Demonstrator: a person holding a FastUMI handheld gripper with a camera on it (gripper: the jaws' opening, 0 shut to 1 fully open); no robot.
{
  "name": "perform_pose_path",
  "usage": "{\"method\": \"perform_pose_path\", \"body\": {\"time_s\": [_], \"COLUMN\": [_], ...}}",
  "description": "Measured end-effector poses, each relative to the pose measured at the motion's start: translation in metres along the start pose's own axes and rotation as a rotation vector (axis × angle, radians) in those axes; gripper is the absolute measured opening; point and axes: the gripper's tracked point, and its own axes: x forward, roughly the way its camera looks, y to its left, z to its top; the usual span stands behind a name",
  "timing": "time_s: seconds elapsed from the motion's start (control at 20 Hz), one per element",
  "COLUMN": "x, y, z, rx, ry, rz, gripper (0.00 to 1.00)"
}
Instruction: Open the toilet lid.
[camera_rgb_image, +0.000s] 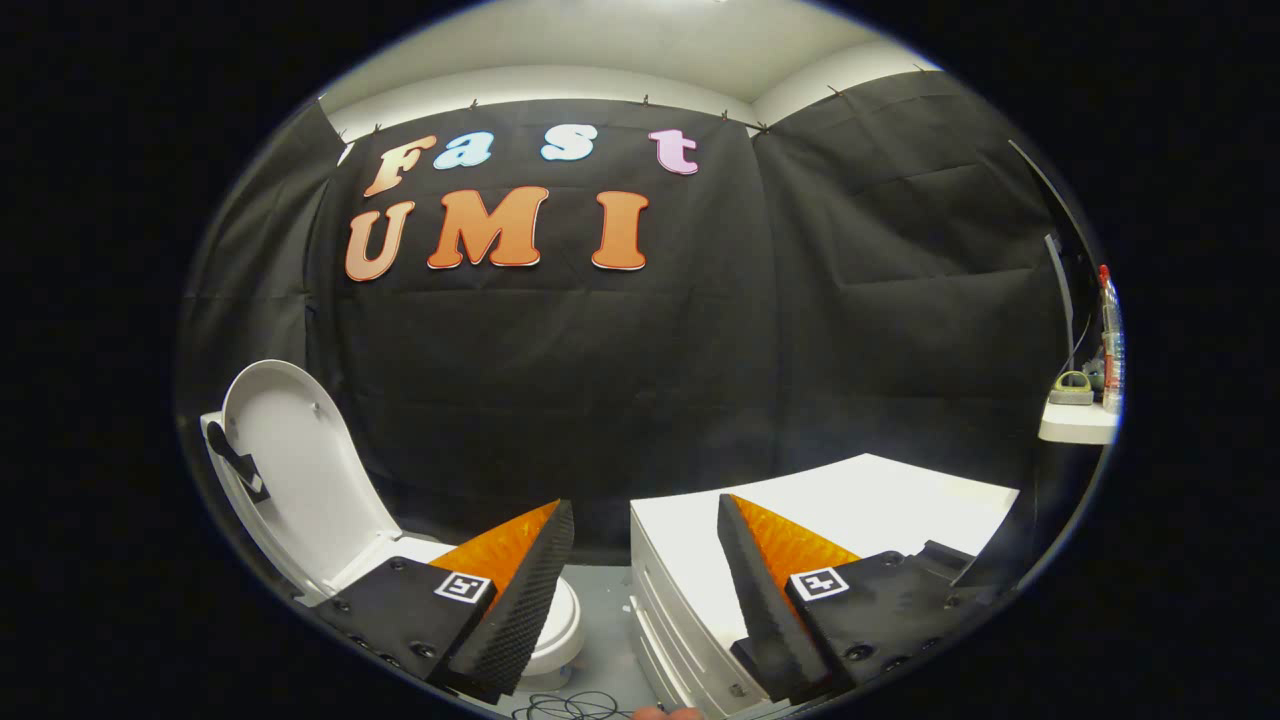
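Note:
A white toilet (560, 620) stands low on the left, partly hidden behind my left finger. Its lid (300, 470) is raised upright and leans back toward the black cloth wall. My gripper (645, 520) is open, its fingers spread wide with nothing between them. It is held above and to the right of the toilet, well clear of the lid. The left fingertip (555, 530) overlaps the toilet seat rim in the view.
A white drawer cabinet (680, 600) sits just right of the toilet, under my right finger. A small white shelf (1075, 425) with a bottle and small items hangs at the far right. Black cable (570, 708) lies on the grey floor below.

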Motion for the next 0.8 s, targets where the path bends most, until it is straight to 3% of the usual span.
{"method": "perform_pose_path", "body": {"time_s": [0.8], "x": [-0.0012], "y": [0.0124], "z": [-0.0047], "rx": [0.011], "ry": [0.016], "rz": [0.027], "gripper": [0.93]}}
